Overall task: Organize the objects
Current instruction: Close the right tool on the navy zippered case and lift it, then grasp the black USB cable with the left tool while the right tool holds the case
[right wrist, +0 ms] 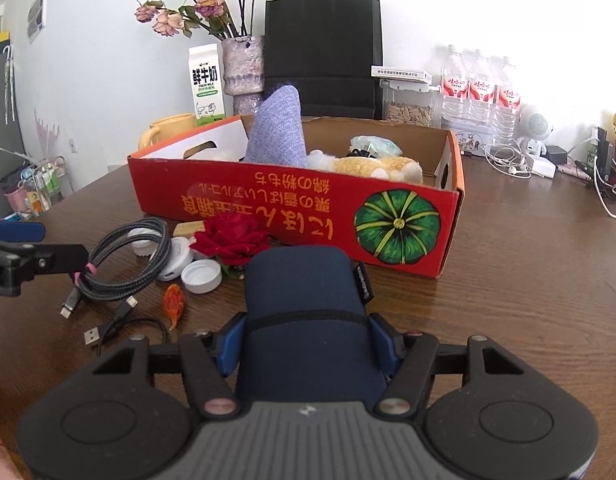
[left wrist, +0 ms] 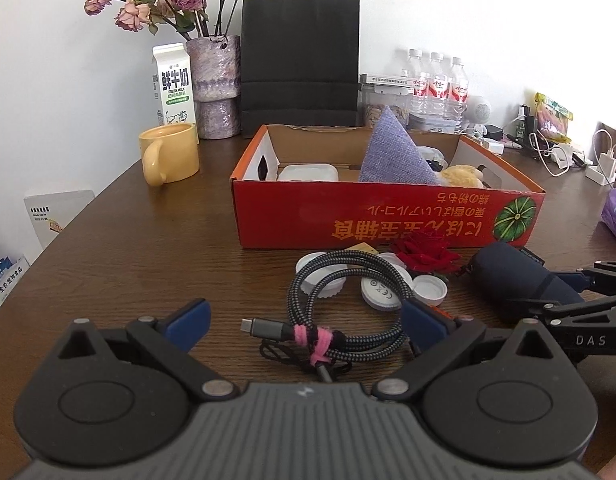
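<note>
Pouch [right wrist: 304, 312] lies lengthwise toward box [right wrist: 292, 216], between right jaws.

Left tool [left wrist: 304, 320] wide open, right tool [right wrist: 308, 344] pinched on something between its pads

Bright, even daylight; white wall [left wrist: 448, 8] near overexposed. Soft shadows on table [left wrist: 148, 248]. Strong fisheye bending, dark corner vignettes. Focus sharp throughout.

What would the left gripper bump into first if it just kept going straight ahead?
Probably the coiled braided cable lying on the table between the open left gripper and the red box. It points downward, so cable or tabletop comes first; depth is unclear.
</note>
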